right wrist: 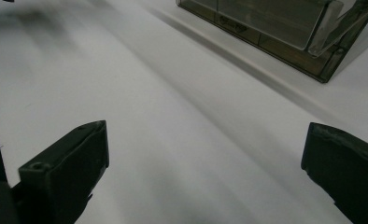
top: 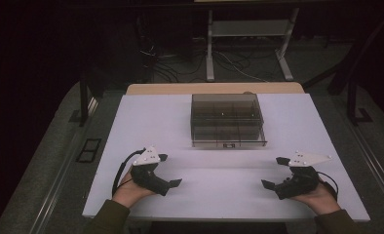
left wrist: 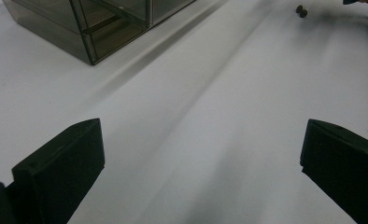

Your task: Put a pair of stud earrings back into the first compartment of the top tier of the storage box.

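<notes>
A smoky see-through box point(top: 227, 120) with several compartments stands on the white table point(top: 219, 190), at its far middle. My left gripper point(top: 168, 170) rests low at the near left, held in a hand, jaws wide open with nothing between them. My right gripper point(top: 275, 172) mirrors it at the near right, also open and empty. In the left gripper view the box's corner point(left wrist: 93, 28) lies ahead to the left, well beyond the black fingers point(left wrist: 60, 168). The right gripper view has the box point(right wrist: 285, 32) at the upper right, apart from its fingers point(right wrist: 65, 172).
A small dark round object point(left wrist: 301, 10) lies on the table far ahead in the left gripper view. Beyond the table's far edge are a wooden strip point(top: 214, 88), metal stand legs point(top: 209, 53) and cables on the floor. Dark frame posts flank the table.
</notes>
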